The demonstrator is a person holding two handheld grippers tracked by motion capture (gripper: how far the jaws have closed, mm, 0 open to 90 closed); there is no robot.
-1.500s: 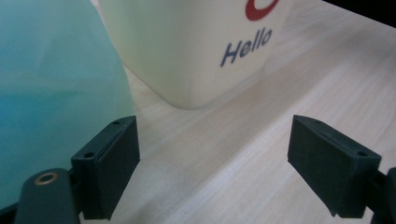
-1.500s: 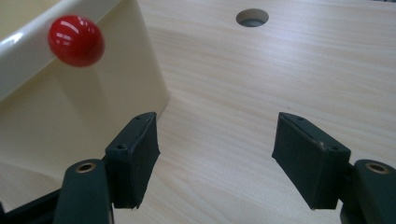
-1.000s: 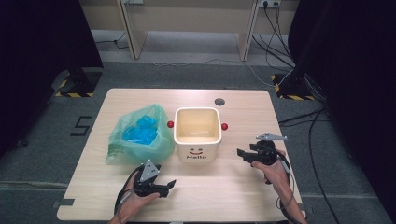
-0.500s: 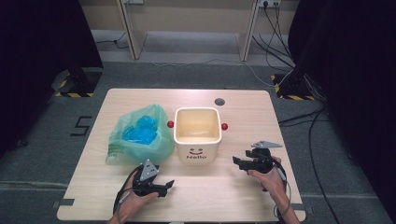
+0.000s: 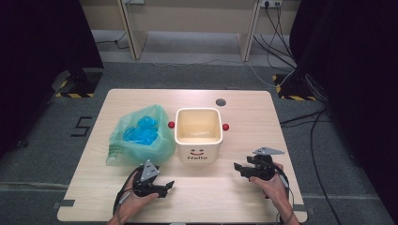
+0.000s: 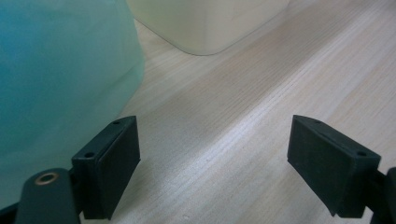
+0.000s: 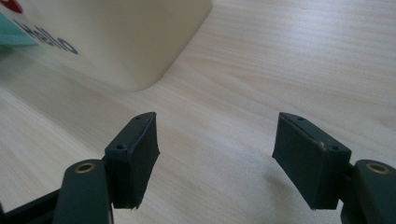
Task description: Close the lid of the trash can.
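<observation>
The right gripper (image 5: 240, 168) has come nearer and slightly lower, from a spot right of the cream bin (image 5: 198, 136) to the near right part of the table (image 5: 281, 122). Its grey plate, first raised beside the bin, now sits lower over the hand, jaws wide apart over bare wood.

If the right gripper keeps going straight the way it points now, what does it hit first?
Most likely the cream bin. The right gripper is open with bare table between its jaws, and the bin's near corner lies ahead, slightly left. Depth is unclear, so it might just graze past.
</observation>
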